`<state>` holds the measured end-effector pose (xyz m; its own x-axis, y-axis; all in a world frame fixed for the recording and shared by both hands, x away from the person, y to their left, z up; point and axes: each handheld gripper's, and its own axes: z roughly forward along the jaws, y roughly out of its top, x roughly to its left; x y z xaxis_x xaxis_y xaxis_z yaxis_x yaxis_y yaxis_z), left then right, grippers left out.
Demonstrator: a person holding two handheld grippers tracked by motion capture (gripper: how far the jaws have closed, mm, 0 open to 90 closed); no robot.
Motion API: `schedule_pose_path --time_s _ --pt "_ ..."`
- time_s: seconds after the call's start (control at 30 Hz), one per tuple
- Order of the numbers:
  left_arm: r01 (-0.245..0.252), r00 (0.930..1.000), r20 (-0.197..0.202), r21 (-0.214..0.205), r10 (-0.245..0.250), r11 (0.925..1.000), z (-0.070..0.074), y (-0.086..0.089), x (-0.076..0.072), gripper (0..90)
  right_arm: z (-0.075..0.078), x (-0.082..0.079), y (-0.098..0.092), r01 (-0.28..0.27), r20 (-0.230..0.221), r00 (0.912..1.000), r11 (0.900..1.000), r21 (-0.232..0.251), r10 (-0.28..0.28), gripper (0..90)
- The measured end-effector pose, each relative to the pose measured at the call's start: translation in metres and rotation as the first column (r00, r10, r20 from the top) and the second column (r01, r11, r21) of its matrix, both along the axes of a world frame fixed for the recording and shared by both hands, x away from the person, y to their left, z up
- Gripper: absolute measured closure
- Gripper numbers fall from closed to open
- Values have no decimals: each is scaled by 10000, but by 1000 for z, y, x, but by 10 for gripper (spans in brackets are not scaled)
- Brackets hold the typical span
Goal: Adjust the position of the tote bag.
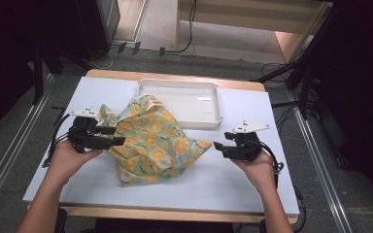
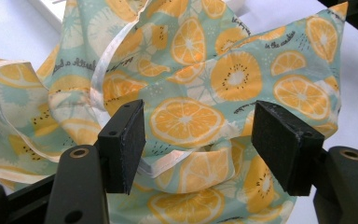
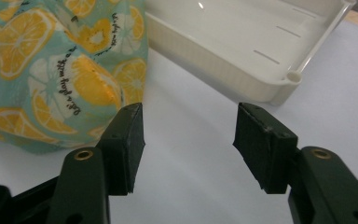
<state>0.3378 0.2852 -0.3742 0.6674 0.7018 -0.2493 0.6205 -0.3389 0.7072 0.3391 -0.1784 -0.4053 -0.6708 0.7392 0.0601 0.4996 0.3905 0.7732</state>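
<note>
- Jaws of the left claw stand apart in the left gripper view, with a bulging fold of the citrus-print cloth between them; the left pad's inner face lies against a hem, the right pad stands just clear of the fabric.
- From above, the high view shows that same left claw pushed into the cloth's left edge, the person's left hand behind it.
- Jaws of the right claw are wide apart over bare surface, nothing between them; the cloth's corner lies just beside the left jaw.
- The high view places the right claw just off the cloth's pointed right corner, not touching.
- The cloth sits crumpled mid-surface, its far edge against the white tray.
- The right gripper view shows the tray's ribbed wall and slotted floor close up.
</note>
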Motion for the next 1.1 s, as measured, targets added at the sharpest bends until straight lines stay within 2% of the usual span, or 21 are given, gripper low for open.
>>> schedule_pose_path --time_s 0.13,0.17,0.23,0.33,0.4,0.5,0.57,0.6,0.77,0.9,1.0,1.1 --pt "-60 9999 80 -15 60 10000 1 2 -1 329 0 1 1 -131 -248 9996 9999 43 132 454" --pt "-142 9998 104 51 141 9999 1 3 -1 298 1 2 1 -249 -440 9987 9996 134 254 459" --pt "-227 9997 -10 7 227 9997 2 6 0 298 3 2 2 -306 -521 9981 9993 216 317 472" --pt "-300 9995 26 -17 300 9995 2 11 -2 292 5 1 2 -402 -358 9985 9990 188 409 477" --pt "-361 9993 50 -22 361 9993 3 13 -3 290 5 1 2 -409 -354 9985 9990 160 415 478" --pt "-418 9990 126 -79 419 9991 4 16 -4 286 5 2 3 -698 -402 9967 9973 235 707 491" --pt "-606 9980 154 -109 608 9981 5 18 -4 262 5 2 2 -637 -414 9970 9976 260 647 504" --pt "-621 9979 167 -113 622 9980 4 18 -4 239 6 1 2 -688 -479 9963 9966 446 709 534" --pt "-519 9985 163 21 518 9987 6 21 -4 234 5 1 2 -713 -479 9962 9967 392 732 547" --pt "-569 9983 120 -92 570 9983 8 25 -4 239 6 1 1 -711 -437 9964 9964 457 731 554" --pt "-620 9980 127 -49 620 9981 8 28 -3 246 7 1 -1 -722 -524 9958 9956 591 754 569" --pt "-784 9968 148 203 781 9967 6 27 -3 245 9 1 -2 -743 -490 9957 9940 809 784 570"
